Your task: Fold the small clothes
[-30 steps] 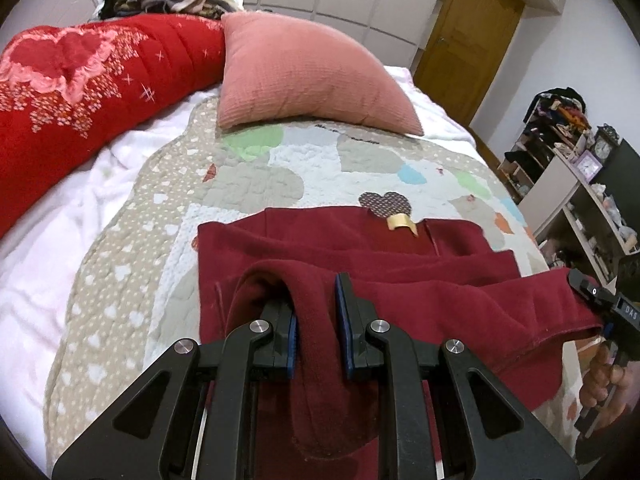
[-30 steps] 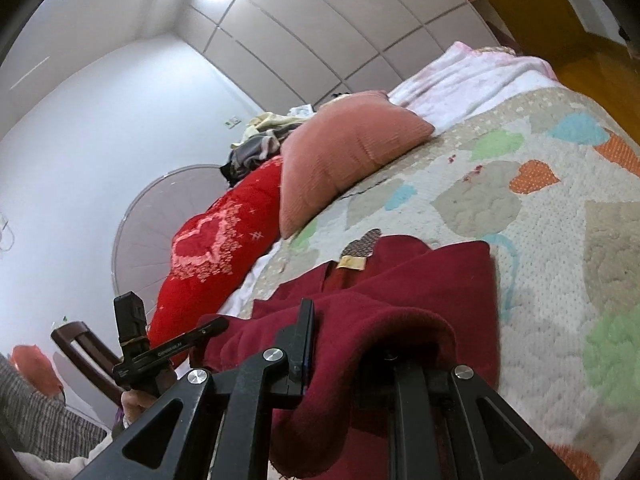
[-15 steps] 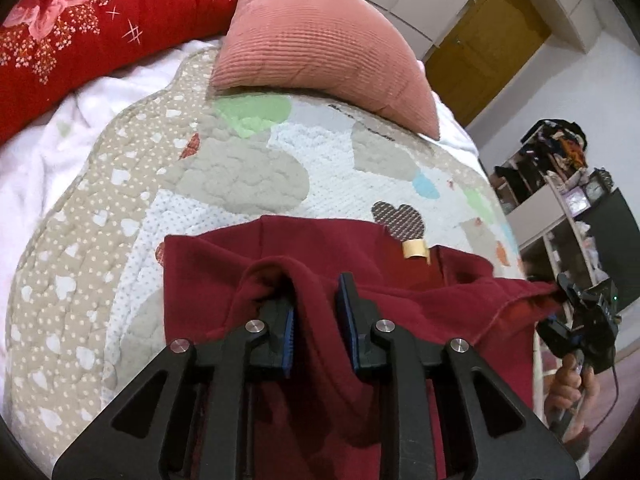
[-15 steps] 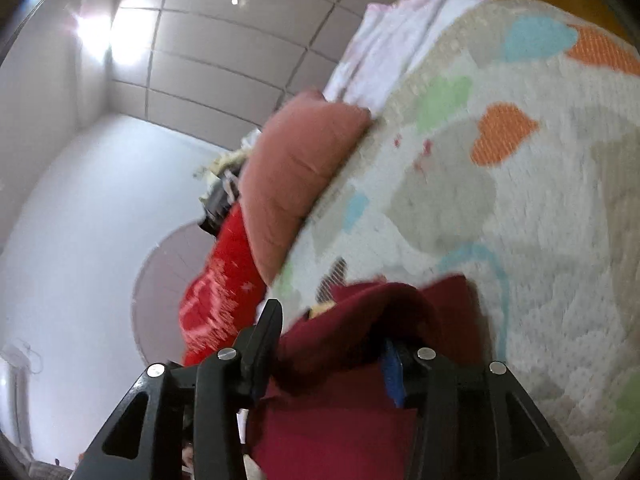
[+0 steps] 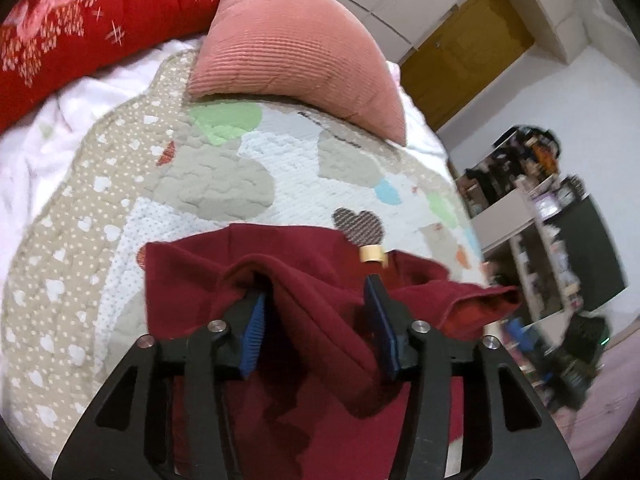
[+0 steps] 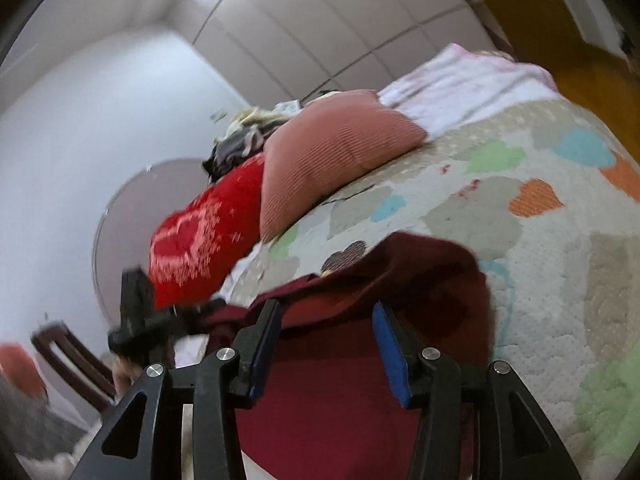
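Dark red garment lying on the quilt, near the pink pillow. Left gripper jaws just opened, fold slack between them. Right gripper likewise parted, probably releasing cloth to settle the fold.

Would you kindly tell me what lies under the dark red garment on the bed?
The garment lies on a quilt with heart patches; one dark heart peeks out at its far edge. What the quilt looks like beneath the cloth is covered.
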A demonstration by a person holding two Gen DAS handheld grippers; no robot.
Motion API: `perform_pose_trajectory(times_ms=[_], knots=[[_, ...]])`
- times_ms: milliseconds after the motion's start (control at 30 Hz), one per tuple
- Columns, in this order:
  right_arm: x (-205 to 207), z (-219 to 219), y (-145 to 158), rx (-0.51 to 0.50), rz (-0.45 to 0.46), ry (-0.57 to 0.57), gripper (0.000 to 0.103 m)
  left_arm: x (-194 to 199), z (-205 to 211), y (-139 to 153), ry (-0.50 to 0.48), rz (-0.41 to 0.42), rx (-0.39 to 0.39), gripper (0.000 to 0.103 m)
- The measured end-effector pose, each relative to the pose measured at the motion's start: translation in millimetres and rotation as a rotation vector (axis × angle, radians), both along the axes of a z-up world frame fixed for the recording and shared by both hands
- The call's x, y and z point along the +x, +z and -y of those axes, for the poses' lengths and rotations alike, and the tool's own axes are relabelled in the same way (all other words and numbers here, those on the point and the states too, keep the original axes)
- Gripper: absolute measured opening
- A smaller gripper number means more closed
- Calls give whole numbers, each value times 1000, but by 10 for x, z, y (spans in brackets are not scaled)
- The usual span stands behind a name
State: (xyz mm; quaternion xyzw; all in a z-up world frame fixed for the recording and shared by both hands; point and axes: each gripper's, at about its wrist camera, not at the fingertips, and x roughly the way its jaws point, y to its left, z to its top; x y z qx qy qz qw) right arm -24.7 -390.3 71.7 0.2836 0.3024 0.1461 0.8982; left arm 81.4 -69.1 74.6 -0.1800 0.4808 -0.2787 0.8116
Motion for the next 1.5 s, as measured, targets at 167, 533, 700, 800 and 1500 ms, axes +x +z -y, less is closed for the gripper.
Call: perform_pose_trajectory(times_ms=[167, 533, 700, 800, 1500], knots=[[119, -209, -117, -80, -40, 59, 47, -12, -300, 202, 127, 73, -84, 80], [772, -213, -304, -136, -104, -42, 47, -47, 76, 0, 68, 99, 132, 80], [1057, -48, -449, -99, -150, -149, 47, 253, 149, -458, 160, -4, 239, 80], [1205, 70, -594, -112, -185, -226, 47, 379, 144, -593, 185, -6, 258, 80], [389, -289, -604, -300, -264, -161, 57, -326, 29, -251, 179, 144, 387, 80]])
